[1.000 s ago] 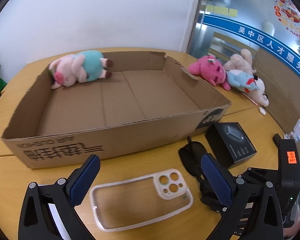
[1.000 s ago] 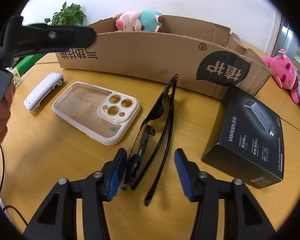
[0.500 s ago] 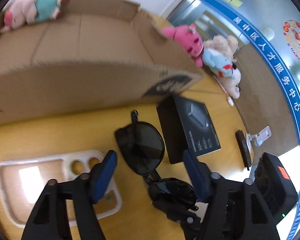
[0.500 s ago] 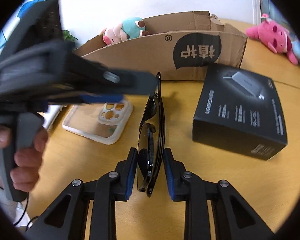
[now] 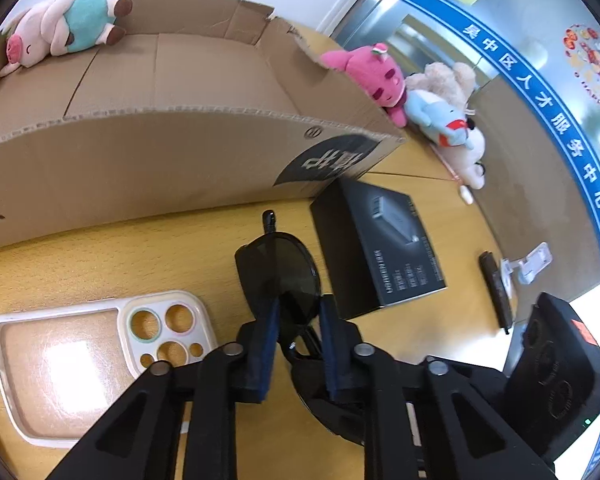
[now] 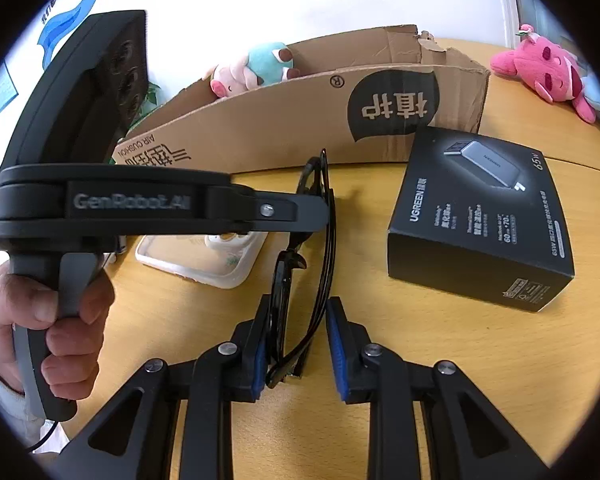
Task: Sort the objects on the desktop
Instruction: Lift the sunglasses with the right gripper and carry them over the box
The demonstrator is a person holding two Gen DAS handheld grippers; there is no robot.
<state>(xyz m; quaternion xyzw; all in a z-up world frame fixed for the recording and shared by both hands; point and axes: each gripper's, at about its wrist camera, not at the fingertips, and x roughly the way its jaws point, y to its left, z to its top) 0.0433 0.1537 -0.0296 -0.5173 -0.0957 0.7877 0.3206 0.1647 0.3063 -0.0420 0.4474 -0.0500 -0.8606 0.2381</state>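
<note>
Cardboard box (image 5: 180,152): open-topped, evidently the sorting bin; pig plush (image 5: 60,28) lies in its far corner.

Charger box (image 6: 480,216): on the desk just before the cardboard box.

Phone case (image 5: 80,360): flat, before the cardboard box.

Sunglasses (image 5: 278,272): folded, before the cardboard box, apparently being handed over. Left gripper (image 5: 296,324) pinches them at the bridge; right gripper (image 6: 296,340) stands parted around them, gripping nothing.

Black sunglasses (image 5: 278,270) stand on edge beside the cardboard box (image 5: 148,160).
</note>
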